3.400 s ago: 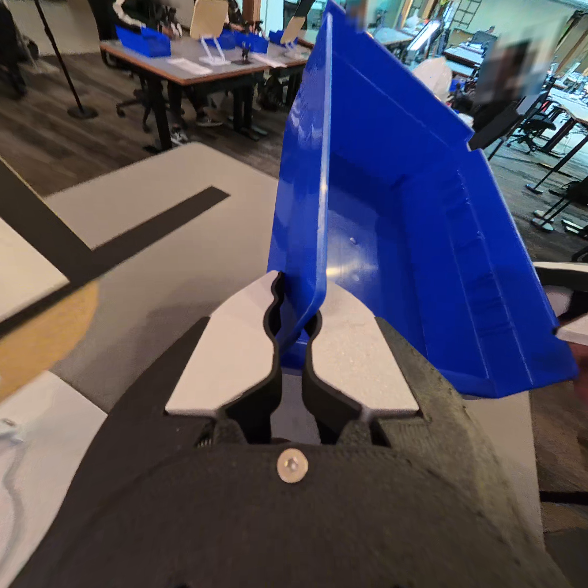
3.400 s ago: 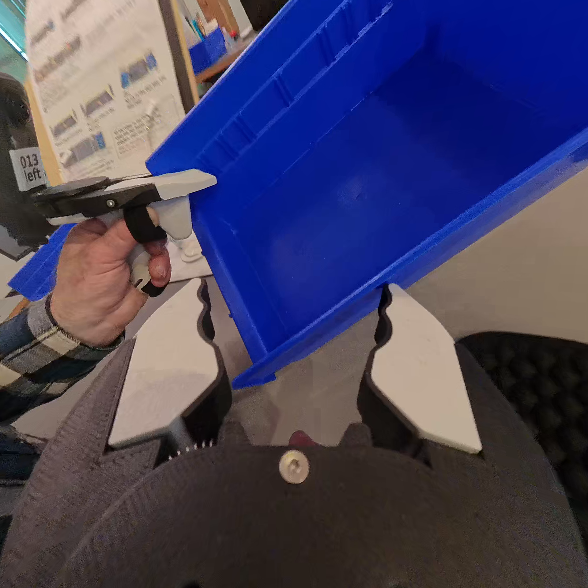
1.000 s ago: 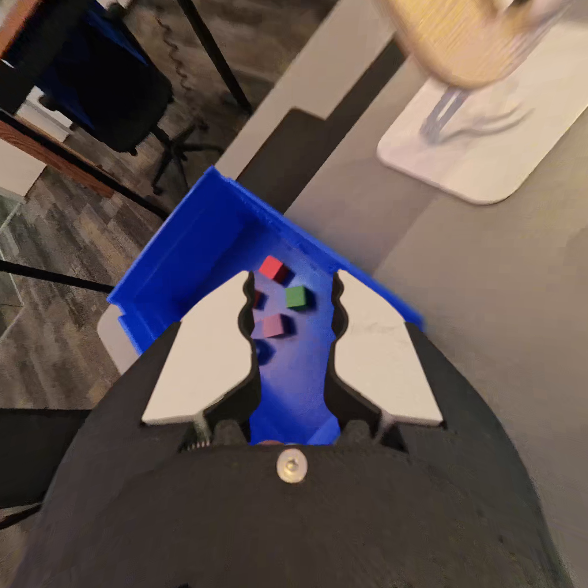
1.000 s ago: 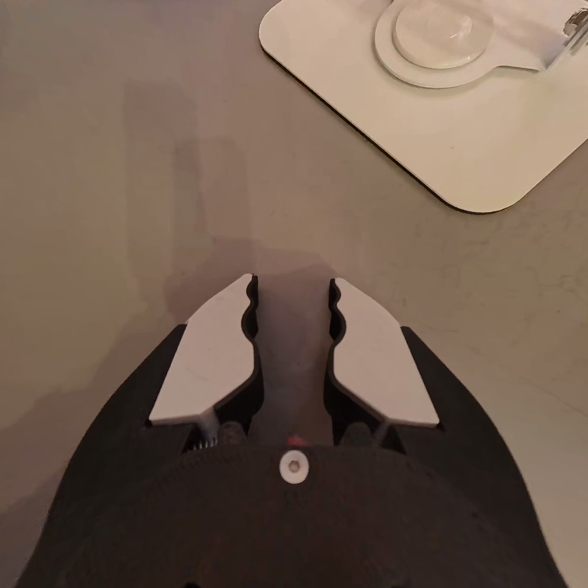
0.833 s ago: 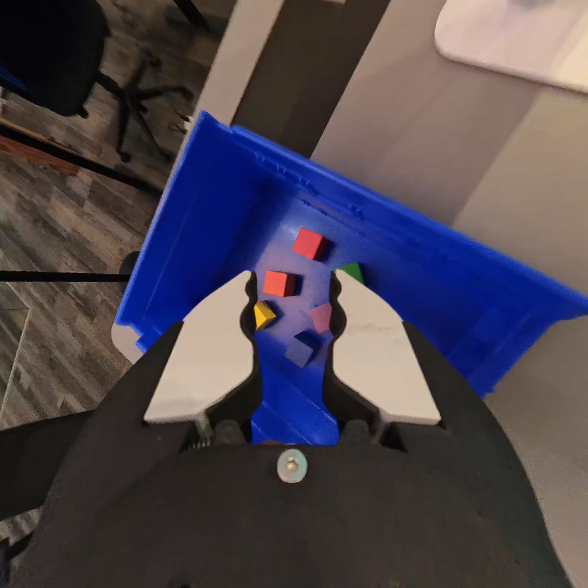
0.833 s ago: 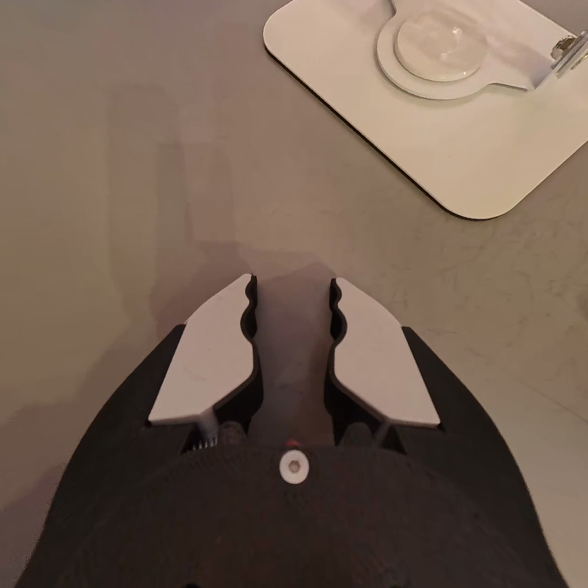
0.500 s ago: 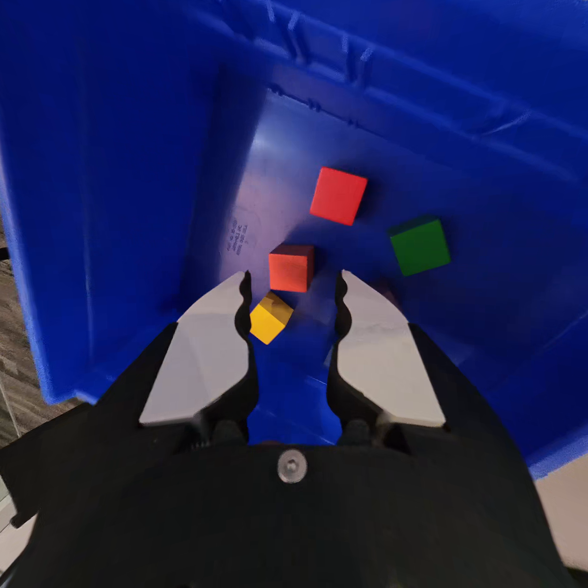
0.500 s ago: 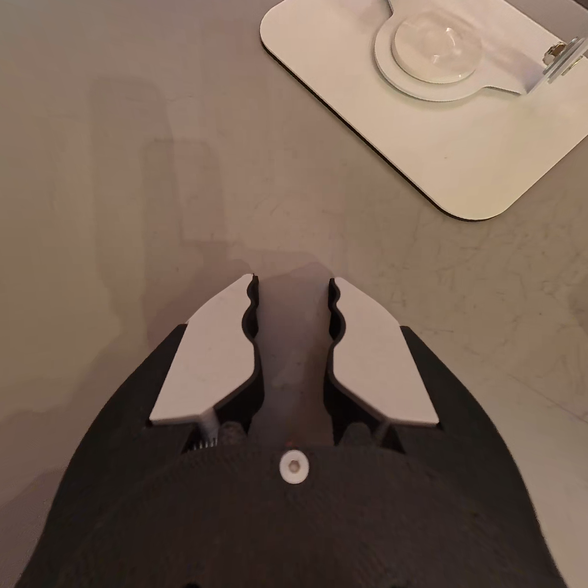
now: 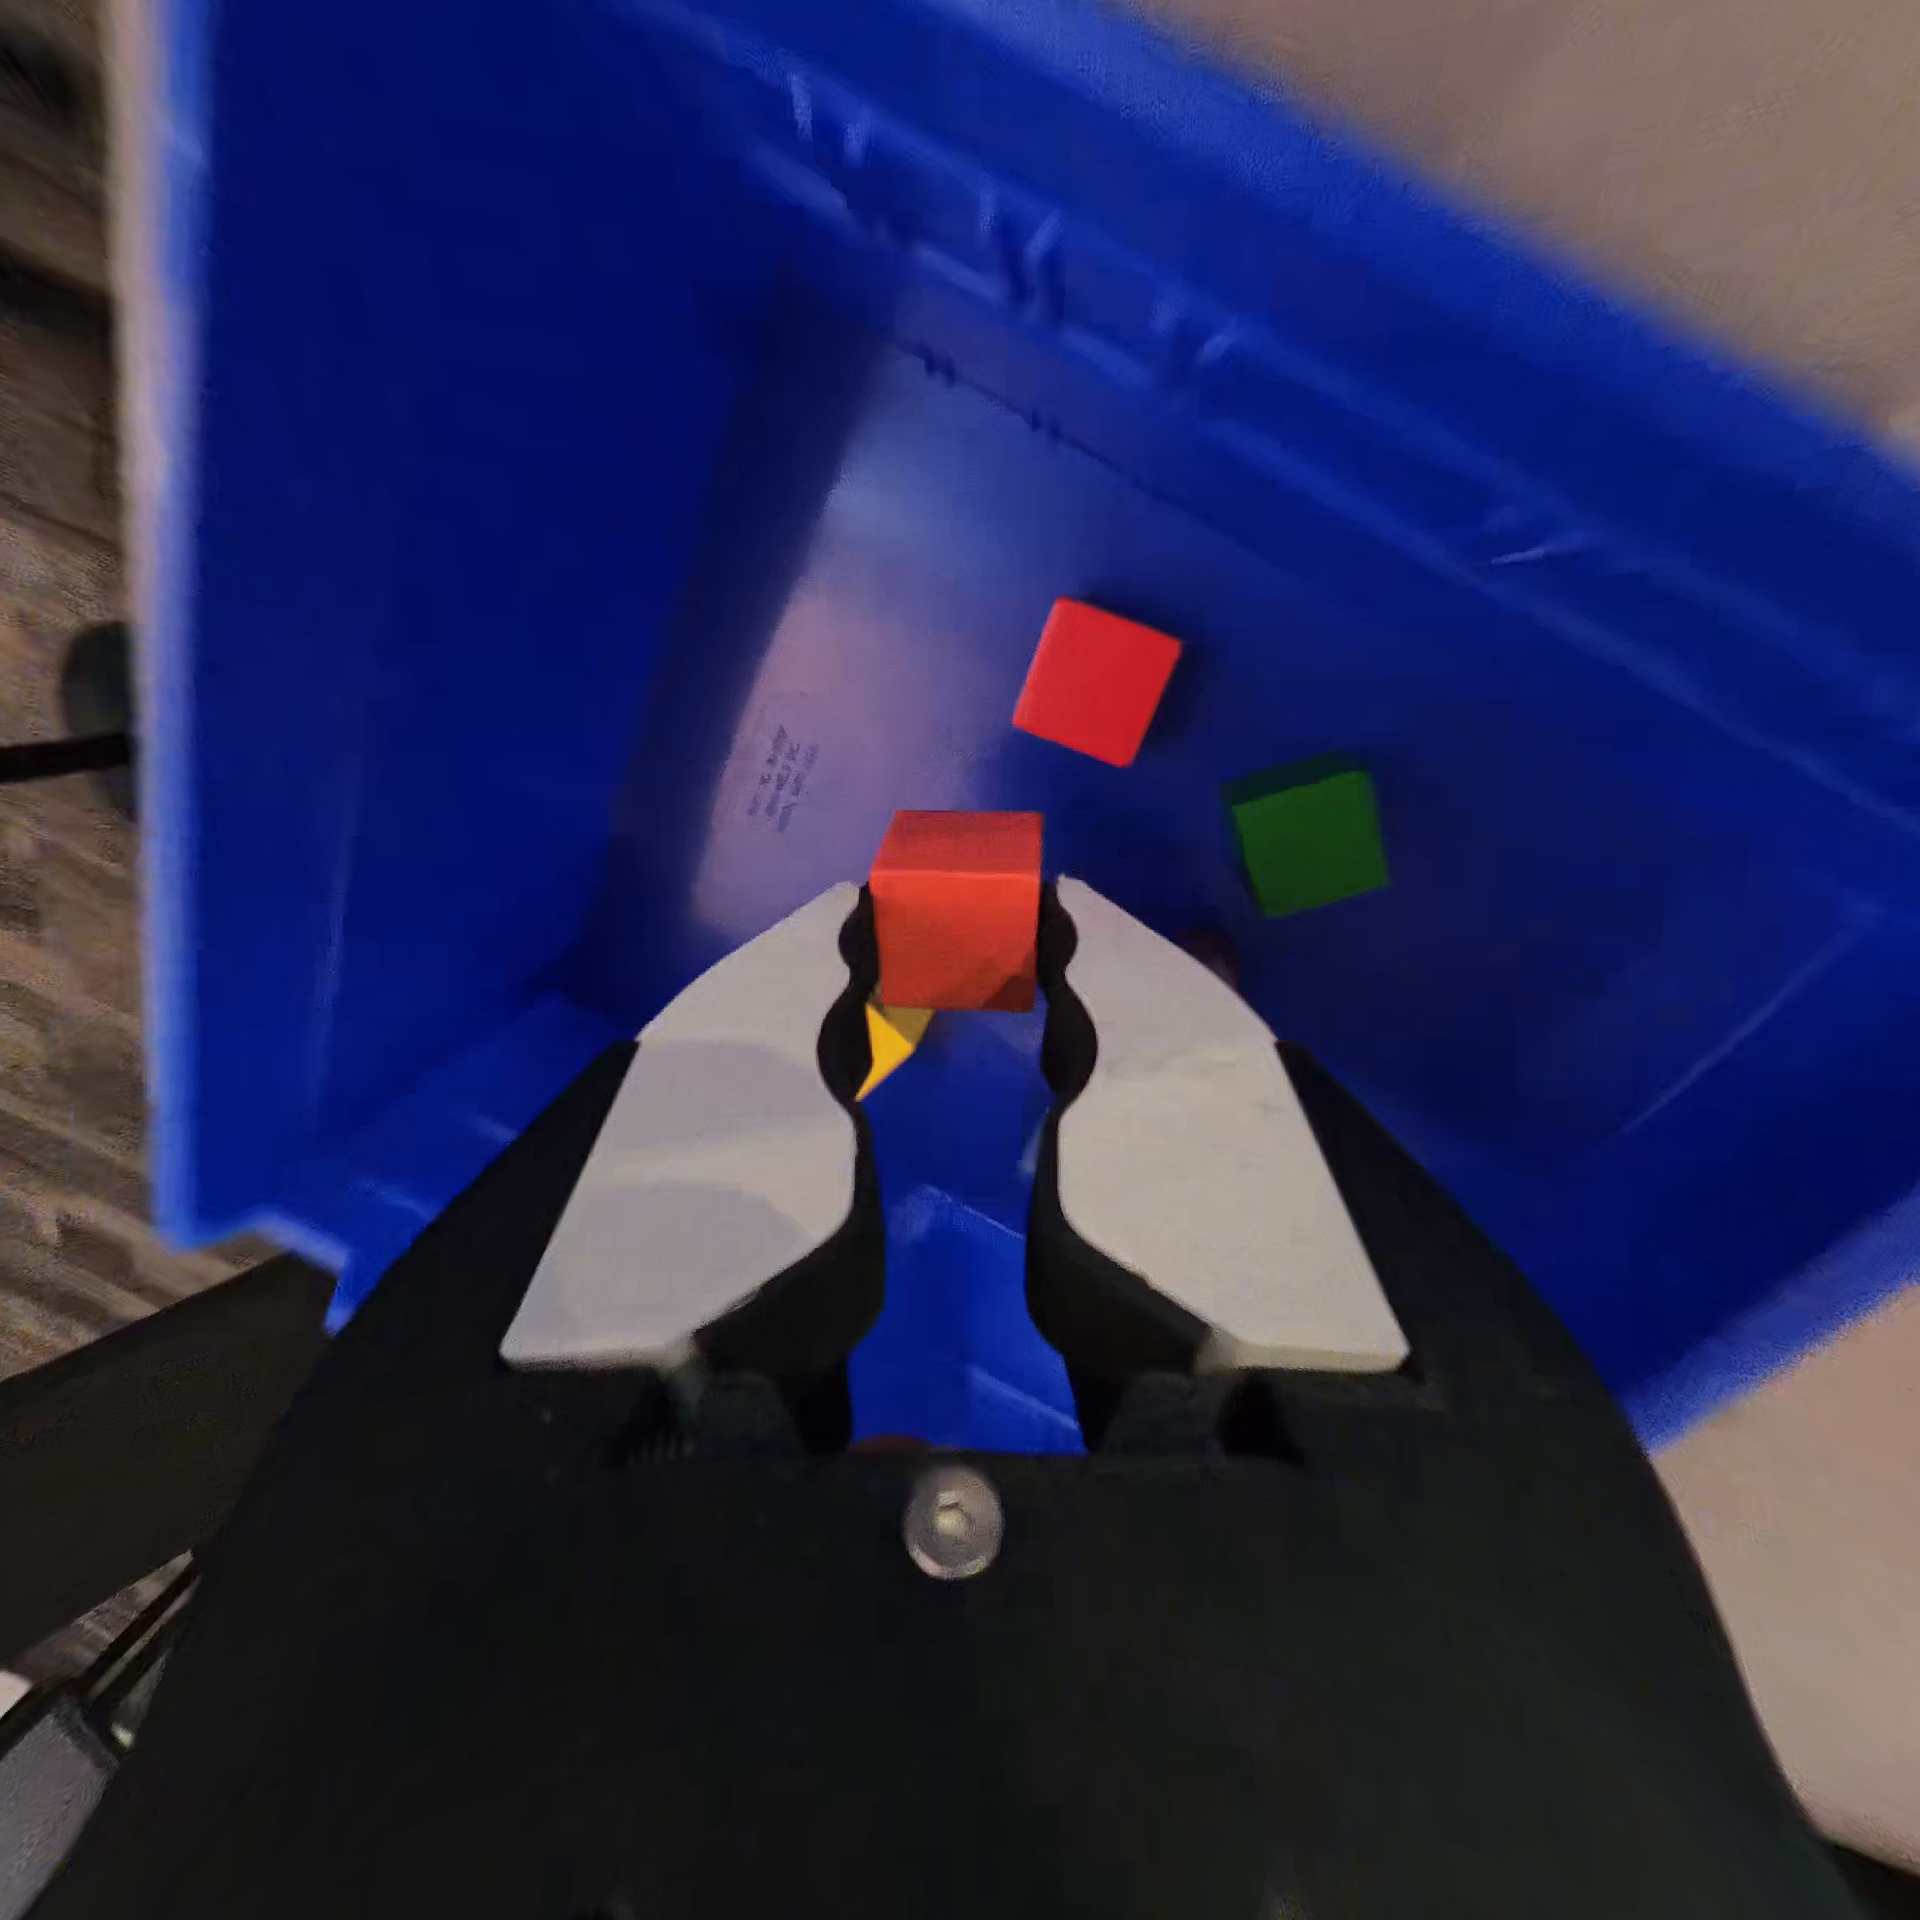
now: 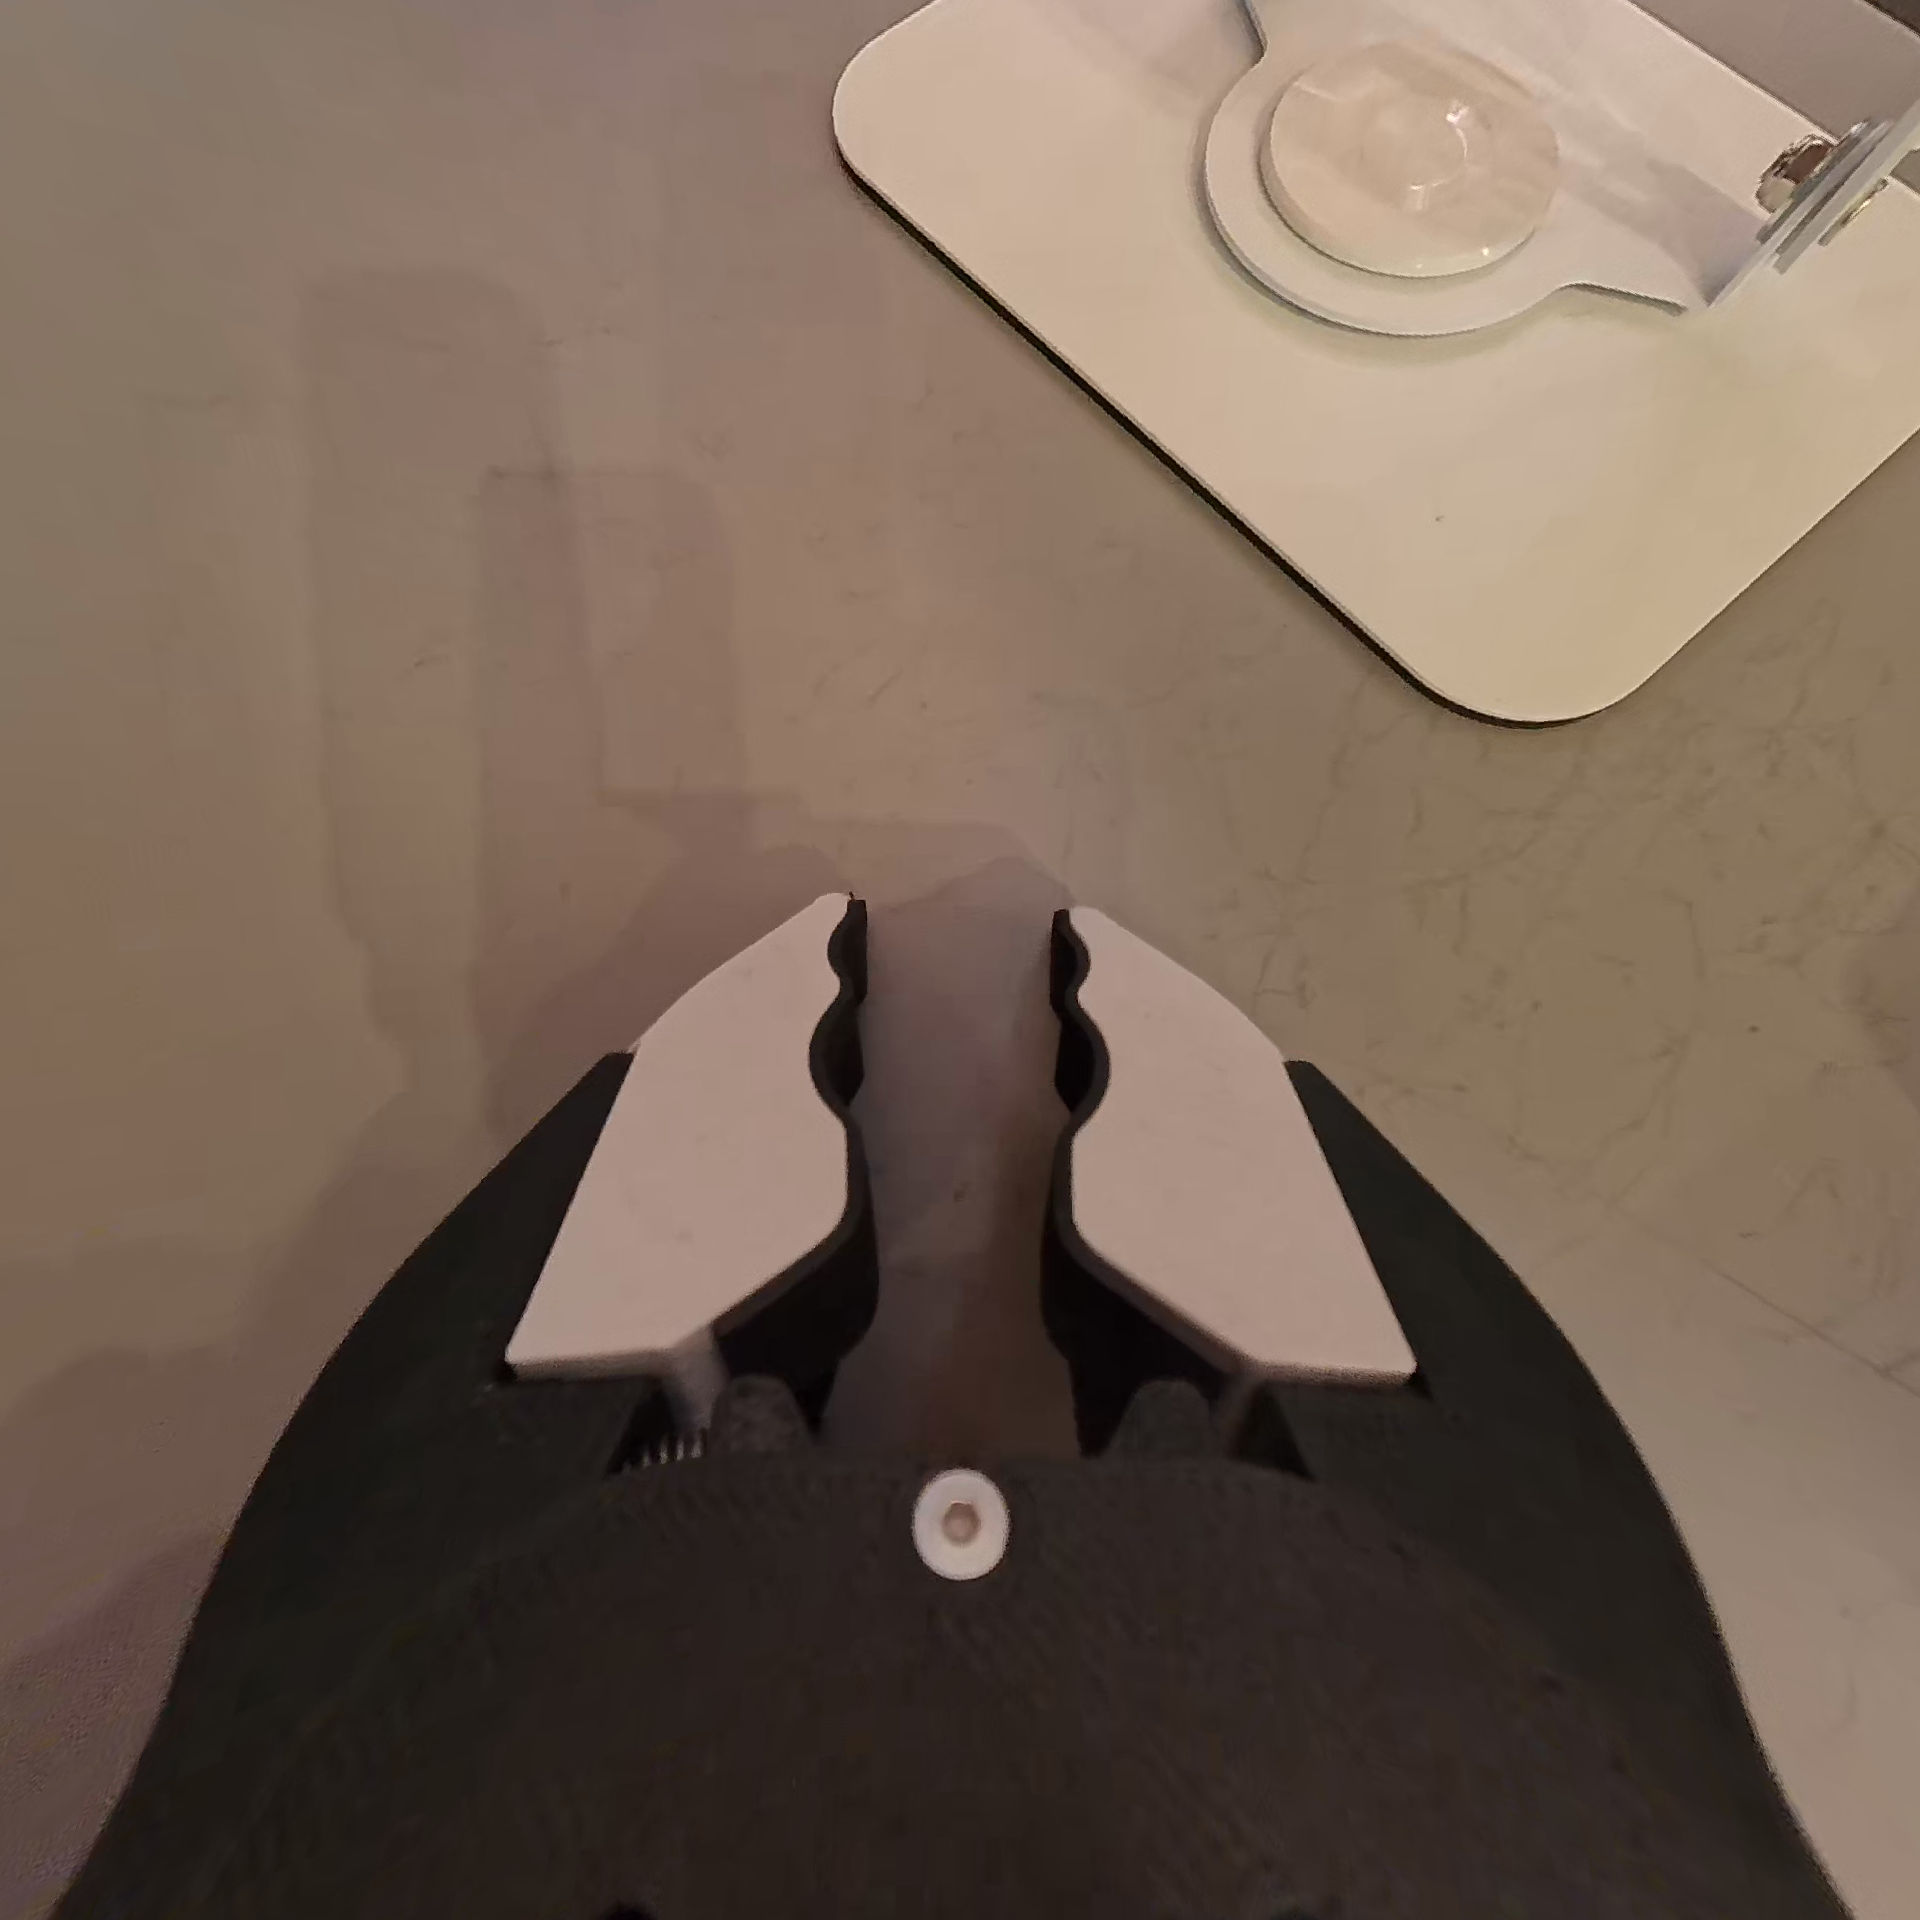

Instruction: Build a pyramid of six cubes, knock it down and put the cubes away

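In the left wrist view my left gripper (image 9: 956, 920) is inside the blue bin (image 9: 436, 582), shut on an orange-red cube (image 9: 956, 920) with both pads against its sides. A yellow cube (image 9: 888, 1044) lies just under it. A red cube (image 9: 1096, 681) and a green cube (image 9: 1309, 831) lie on the bin floor farther in. In the right wrist view my right gripper (image 10: 956, 925) is open and empty above the bare grey table (image 10: 416, 520).
A white pad (image 10: 1455, 468) with a round clear suction mount (image 10: 1403, 177) lies on the table at the upper right of the right wrist view. Dark wood floor (image 9: 52, 520) shows left of the bin. Spacing between my two grippers at the tips: around 50 cm.
My left gripper went down into the bin and its pads came together on the orange-red cube. My right gripper narrowed slightly and stayed over the table.
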`<state>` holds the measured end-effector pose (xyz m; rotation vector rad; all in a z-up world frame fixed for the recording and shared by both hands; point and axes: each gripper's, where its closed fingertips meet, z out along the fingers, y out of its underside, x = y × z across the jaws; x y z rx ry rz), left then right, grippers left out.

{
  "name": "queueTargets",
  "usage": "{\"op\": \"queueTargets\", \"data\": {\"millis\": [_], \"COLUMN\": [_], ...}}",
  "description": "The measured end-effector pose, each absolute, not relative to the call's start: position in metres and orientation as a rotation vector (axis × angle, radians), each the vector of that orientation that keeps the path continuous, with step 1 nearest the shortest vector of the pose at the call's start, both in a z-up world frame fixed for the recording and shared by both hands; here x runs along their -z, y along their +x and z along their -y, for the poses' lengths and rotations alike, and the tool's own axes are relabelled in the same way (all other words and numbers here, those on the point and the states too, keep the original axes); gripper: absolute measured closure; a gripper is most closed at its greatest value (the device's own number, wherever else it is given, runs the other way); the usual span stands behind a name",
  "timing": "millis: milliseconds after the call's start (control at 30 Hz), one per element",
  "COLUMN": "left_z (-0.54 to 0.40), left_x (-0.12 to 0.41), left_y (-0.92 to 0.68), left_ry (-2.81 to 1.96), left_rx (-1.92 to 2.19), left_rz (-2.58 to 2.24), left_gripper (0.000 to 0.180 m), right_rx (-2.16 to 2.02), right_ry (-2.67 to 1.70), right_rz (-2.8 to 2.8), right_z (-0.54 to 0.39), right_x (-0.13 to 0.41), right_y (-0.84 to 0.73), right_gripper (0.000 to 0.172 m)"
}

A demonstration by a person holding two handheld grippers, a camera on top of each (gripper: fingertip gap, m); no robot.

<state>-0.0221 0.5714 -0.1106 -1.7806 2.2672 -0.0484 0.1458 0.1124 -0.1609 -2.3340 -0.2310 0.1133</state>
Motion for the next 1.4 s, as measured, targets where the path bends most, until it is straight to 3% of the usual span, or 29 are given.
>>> {"op": "queueTargets", "data": {"millis": [200,333,467,700,1133,1333,1400], "left_z": [-0.48,-0.371,-0.274,-0.183,-0.141,-0.137,-0.137], "left_x": [0.016,-0.01,0.024,0.098,0.165,0.167,0.167], "left_y": [-0.038,-0.032,-0.017,0.012,0.011,0.014,0.015], "left_ry": [-1.656,-1.55,-1.449,-1.405,-1.366,-1.407,-1.412], "left_rx": [0.098,0.183,0.227,0.251,0.076,0.125,0.145], "left_rz": [-2.19,-2.245,-2.432,-2.617,-2.77,-2.733,-2.711], "left_gripper": [0.152,0.152,0.152,0.152,0.152,0.152,0.14], "right_rx": [-0.113,-0.11,-0.115,-0.112,-0.117,-0.118,-0.121], "right_ry": [-2.334,-2.334,-2.334,-2.334,-2.332,-2.332,-2.332], "right_rz": [0.234,0.235,0.238,0.239,0.258,0.263,0.266], "right_z": [-0.113,-0.112,-0.112,-0.112,-0.112,-0.112,-0.112], "right_x": [0.161,0.161,0.161,0.161,0.162,0.162,0.162], "right_y": [0.145,0.145,0.144,0.144,0.141,0.141,0.14], "right_gripper": [0.137,0.137,0.137,0.137,0.137,0.137,0.137]}}
